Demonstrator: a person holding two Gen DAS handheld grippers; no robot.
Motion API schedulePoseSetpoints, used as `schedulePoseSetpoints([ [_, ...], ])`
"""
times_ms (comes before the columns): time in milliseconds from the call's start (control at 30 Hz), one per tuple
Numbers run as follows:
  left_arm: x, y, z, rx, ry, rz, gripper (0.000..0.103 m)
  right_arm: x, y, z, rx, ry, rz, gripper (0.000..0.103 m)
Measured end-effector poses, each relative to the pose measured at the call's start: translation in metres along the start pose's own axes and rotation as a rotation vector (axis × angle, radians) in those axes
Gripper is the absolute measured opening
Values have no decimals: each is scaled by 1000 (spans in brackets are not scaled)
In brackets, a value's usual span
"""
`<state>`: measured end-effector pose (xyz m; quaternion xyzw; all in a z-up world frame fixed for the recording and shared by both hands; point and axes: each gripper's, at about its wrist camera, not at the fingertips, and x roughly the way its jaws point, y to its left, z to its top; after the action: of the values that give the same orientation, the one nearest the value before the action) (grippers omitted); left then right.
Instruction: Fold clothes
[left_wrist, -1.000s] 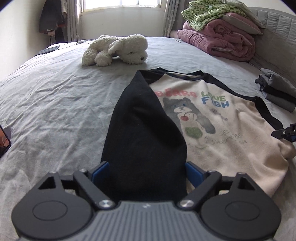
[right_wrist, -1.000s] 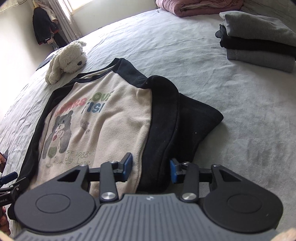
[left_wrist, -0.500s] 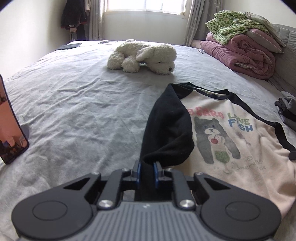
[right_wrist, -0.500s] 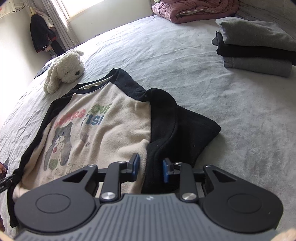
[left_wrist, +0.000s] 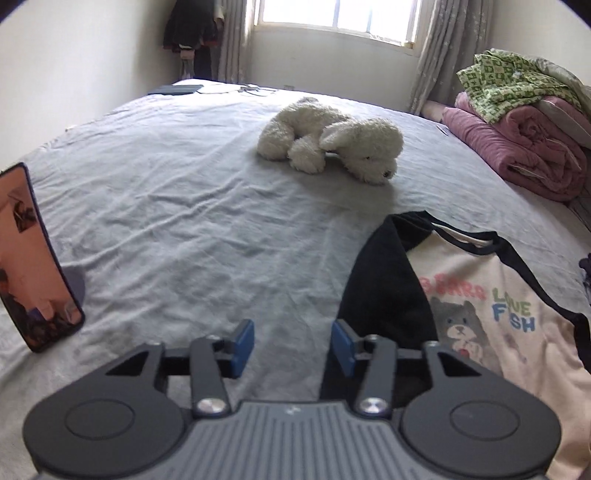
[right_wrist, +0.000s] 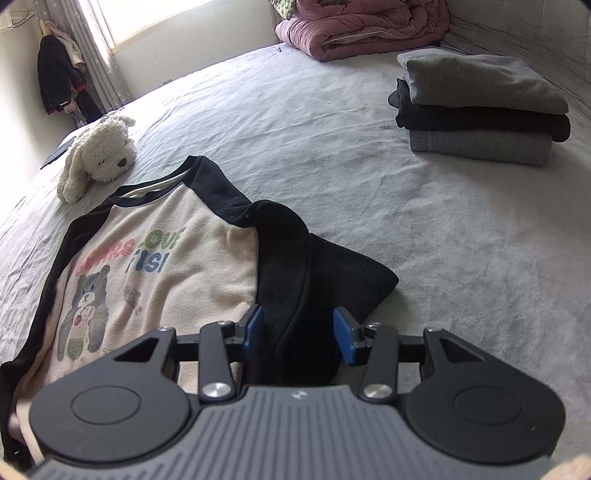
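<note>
A cream shirt with a bear print (left_wrist: 498, 325) and black sleeves lies flat on the grey bed (left_wrist: 184, 221). Its left black sleeve (left_wrist: 388, 288) is folded in along the shirt's edge. My left gripper (left_wrist: 293, 347) is open over bare sheet, just left of that sleeve. In the right wrist view the shirt (right_wrist: 166, 258) lies to the left and its right black sleeve (right_wrist: 295, 288) is bunched beside the body. My right gripper (right_wrist: 299, 336) is open, with the sleeve's end lying between its blue pads (right_wrist: 255, 330).
A phone on a stand (left_wrist: 33, 266) stands at the left. A white plush dog (left_wrist: 332, 144) lies beyond the shirt's collar. Rolled pink blankets (left_wrist: 517, 147) sit at the head of the bed. A stack of folded clothes (right_wrist: 480, 107) rests to the right.
My left gripper, shut on the left sleeve half a second ago, has opened and moved left off it. My right gripper's pads narrowed around the right sleeve and have spread wide again.
</note>
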<state>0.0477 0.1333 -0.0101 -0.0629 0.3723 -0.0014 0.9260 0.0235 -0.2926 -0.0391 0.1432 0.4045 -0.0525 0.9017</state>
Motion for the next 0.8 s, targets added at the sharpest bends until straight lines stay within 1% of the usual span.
schedulePoseSetpoints([
  [33, 0, -5, -4, 15, 18, -34, 57, 1, -2, 0, -1, 1, -7, 51],
  [67, 1, -10, -8, 28, 37, -67, 59, 1, -3, 1, 4, 7, -2, 51],
  [133, 2, -19, -16, 51, 76, -133, 60, 2, -6, 1, 17, 23, 17, 51],
  [200, 5, -27, -22, 73, 110, -177, 60, 5, -3, 0, 12, 43, 54, 51],
  [233, 7, -31, -24, 85, 127, -197, 59, 6, -1, -1, 7, 53, 75, 44],
  [267, 10, -33, -27, 94, 139, -192, 44, 9, 0, -2, 7, 63, 88, 26],
  [300, 13, -34, -28, 101, 148, -171, 31, 13, 1, -3, 11, 78, 99, 19],
  [333, 16, -35, -30, 108, 157, -150, 18, 16, 2, -4, 17, 80, 99, 18],
  [467, 16, -25, -26, 88, 123, -100, 15, 12, 1, 0, 33, 31, 74, 15],
  [533, 13, -20, -22, 74, 104, -87, 14, 8, -2, 5, 27, -13, 33, 14],
  [667, 14, -12, -13, 58, 62, -38, 13, 2, -8, 14, 14, -102, -49, 12],
  [800, 16, 0, -1, -6, 41, -32, 13, -5, -14, 23, 1, -190, -132, 11],
])
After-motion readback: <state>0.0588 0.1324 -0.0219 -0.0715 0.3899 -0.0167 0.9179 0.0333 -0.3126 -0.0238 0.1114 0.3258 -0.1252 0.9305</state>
